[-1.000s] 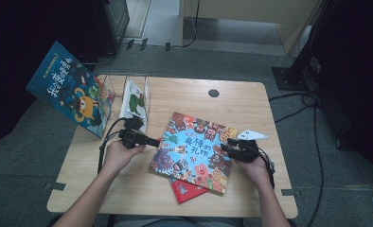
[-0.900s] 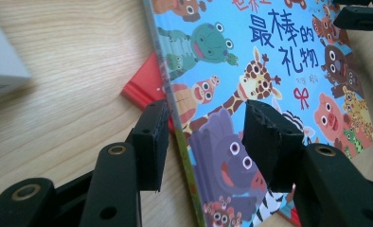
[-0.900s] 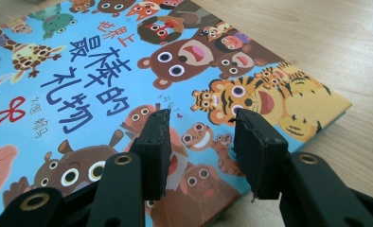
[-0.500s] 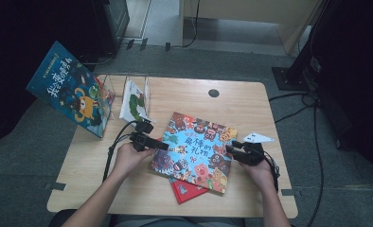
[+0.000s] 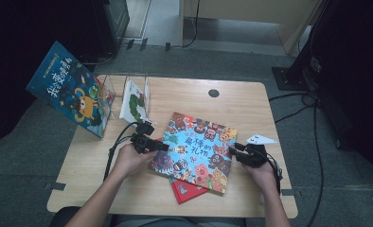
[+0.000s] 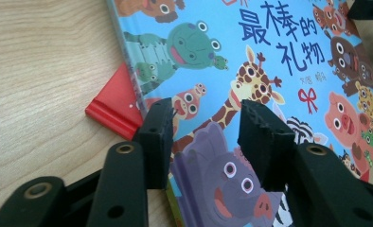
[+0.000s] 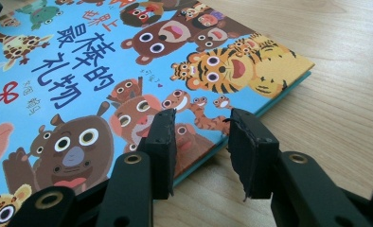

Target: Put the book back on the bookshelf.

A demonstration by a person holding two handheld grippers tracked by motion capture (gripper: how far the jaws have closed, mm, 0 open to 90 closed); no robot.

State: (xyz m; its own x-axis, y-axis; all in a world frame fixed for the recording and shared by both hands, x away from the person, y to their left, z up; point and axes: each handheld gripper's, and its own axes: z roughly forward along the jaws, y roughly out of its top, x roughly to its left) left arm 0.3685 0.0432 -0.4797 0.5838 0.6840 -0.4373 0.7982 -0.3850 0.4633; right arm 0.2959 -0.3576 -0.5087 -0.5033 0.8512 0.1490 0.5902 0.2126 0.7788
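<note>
Animal book [image 5: 195,150] lies between spread left tongs [image 5: 164,147] and right tongs [image 5: 232,151]

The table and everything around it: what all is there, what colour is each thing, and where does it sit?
Table: one, pale wood, centre of the high view.
Picture book: one, blue cover crowded with cartoon animals, lying flat mid-table on top of the red book.
Red book: one, red, under the picture book, poking out at the near edge.
Leaning book: one, dark blue with an orange creature, propped at the table's far left.
Clear rack: one, see-through, far left of the table, with a white book standing in it.
Round hole: one, dark, far side of the tabletop.
Left gripper: black, open, jaws over the picture book's left edge.
Right gripper: black, open, at the book's right edge.
</note>
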